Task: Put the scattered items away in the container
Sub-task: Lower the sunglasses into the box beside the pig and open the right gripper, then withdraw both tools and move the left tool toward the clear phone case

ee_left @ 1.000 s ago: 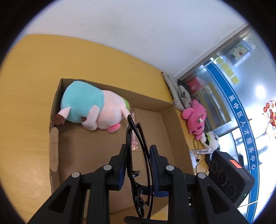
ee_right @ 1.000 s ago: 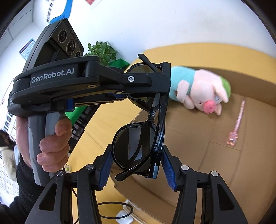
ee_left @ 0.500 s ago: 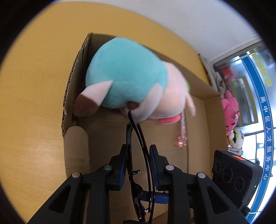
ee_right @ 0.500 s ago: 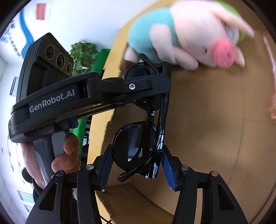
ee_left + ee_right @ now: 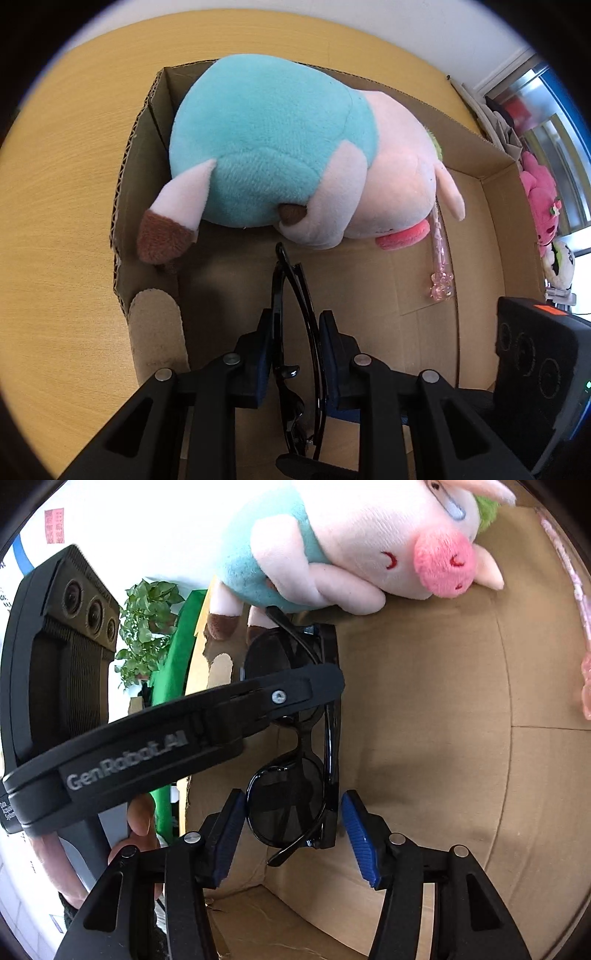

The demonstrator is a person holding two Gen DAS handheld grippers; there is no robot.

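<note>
Step in hand, as I read it: setting the folded sunglasses (image 5: 295, 771) down in the cardboard box (image 5: 495, 236). To do it well: lower until the frame bottoms out on the box floor, then let go one side at a time, with no drop from height. Lenses are the risk, so lay them flat and clear of the plush.

Nearest, the right gripper (image 5: 293, 830): blue pads (image 5: 356, 836) sit just either side of the lower lens, a visible gap on the right pad, left pad very near. Looks released or barely touching; jaws partly open, not clamping.

The left gripper (image 5: 295, 343) is closed down on the sunglasses (image 5: 293, 295), pads pressed to the folded temples mid-frame; in the right view its finger crosses the frame around the bridge. So the left carries the load.

Relative to the sunglasses: box floor right behind and below; contact can't be told. The plush pig (image 5: 280, 155) lies just past the far end of the frame, near, with its brown-tipped foot off to the left. A pink translucent stick (image 5: 439, 266) lies on the box floor well to the right of the sunglasses, beside the pig's snout. Beyond the box, yellow table (image 5: 62, 206).

Release order I'd suggest: right backs off first, then left opens and withdraws straight back.
</note>
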